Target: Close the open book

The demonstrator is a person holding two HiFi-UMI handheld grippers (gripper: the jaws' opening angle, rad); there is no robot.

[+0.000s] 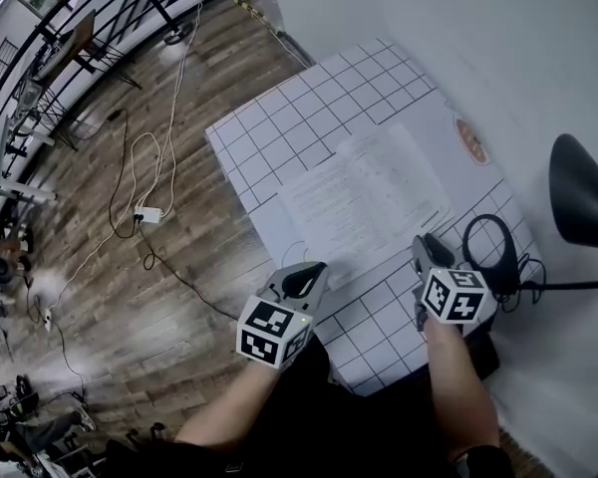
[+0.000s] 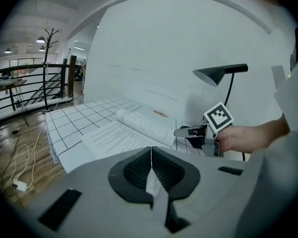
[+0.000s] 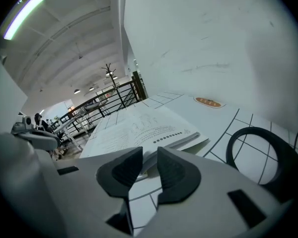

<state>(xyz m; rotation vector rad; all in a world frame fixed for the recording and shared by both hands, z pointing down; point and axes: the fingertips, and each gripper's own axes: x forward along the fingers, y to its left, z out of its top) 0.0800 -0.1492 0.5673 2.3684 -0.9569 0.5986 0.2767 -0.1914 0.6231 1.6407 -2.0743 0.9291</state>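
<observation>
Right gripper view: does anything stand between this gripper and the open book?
Nothing visible does. The near edge of the open book shows directly in the gap between the parted jaws of the right gripper.

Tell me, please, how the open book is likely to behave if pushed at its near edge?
The open book probably bends rather than lifts stiffly: its pages arch near the spine. It looks thin, so likely light. Lying flat on the gridded table, it may slide when pushed.
</observation>
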